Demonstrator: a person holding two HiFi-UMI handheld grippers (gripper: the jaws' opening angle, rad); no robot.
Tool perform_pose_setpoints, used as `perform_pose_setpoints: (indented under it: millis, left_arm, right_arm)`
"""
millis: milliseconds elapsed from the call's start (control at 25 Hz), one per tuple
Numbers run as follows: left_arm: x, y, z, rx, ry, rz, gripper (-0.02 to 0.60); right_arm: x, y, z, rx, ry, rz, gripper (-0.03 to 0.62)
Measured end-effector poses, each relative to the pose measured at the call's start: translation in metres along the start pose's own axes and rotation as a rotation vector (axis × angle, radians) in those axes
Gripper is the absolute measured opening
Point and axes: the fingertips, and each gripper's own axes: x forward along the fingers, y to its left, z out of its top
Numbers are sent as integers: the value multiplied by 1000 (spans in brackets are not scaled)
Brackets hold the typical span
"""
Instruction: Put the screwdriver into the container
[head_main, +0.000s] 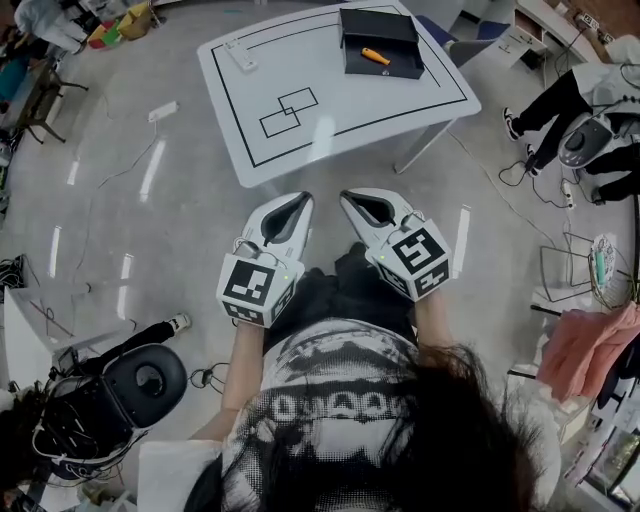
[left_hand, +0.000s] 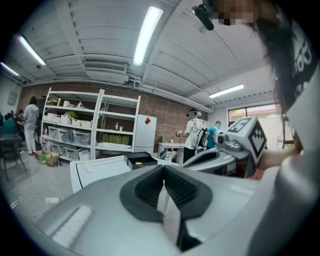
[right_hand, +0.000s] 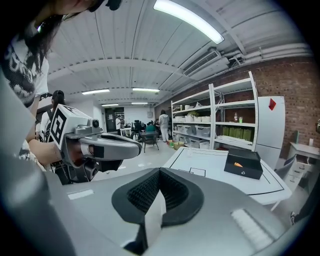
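Looks like this one's basically done, going by how things lie. The orange screwdriver (head_main: 375, 56) is lying inside the black container (head_main: 385, 71) at the far end of the white table (head_main: 330, 130), well ahead of both sets of fingertips and nowhere near them. The right gripper view shows the same thing: a small orange shape sitting in the open black box, far out past the fingers and off to their right.

Neither gripper is holding anything. The left gripper (head_main: 299, 201) and right gripper (head_main: 349, 199) are side by side, close in front of the person's body, tips pointing toward the table but well short of its near edge. The left one's fingers (left_hand: 149, 191) are pressed together with nothing between them, and the right one's fingers (right_hand: 145, 192) are too, pads meeting flat with nothing caught in there.

So my read is that the screwdriver is in and the hands are clear, with nothing obviously left to do. The only thing I can't really judge from this far back is whether the screwdriver is lying flat on the box floor or resting against a wall.
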Motion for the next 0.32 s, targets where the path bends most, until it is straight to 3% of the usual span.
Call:
perform_pose_setpoints:
  millis: [320]
  left_arm:
    - [-12, 2, 3, 0, -25, 6, 0]
  right_arm:
    - [0, 14, 0, -4, 4, -6, -2]
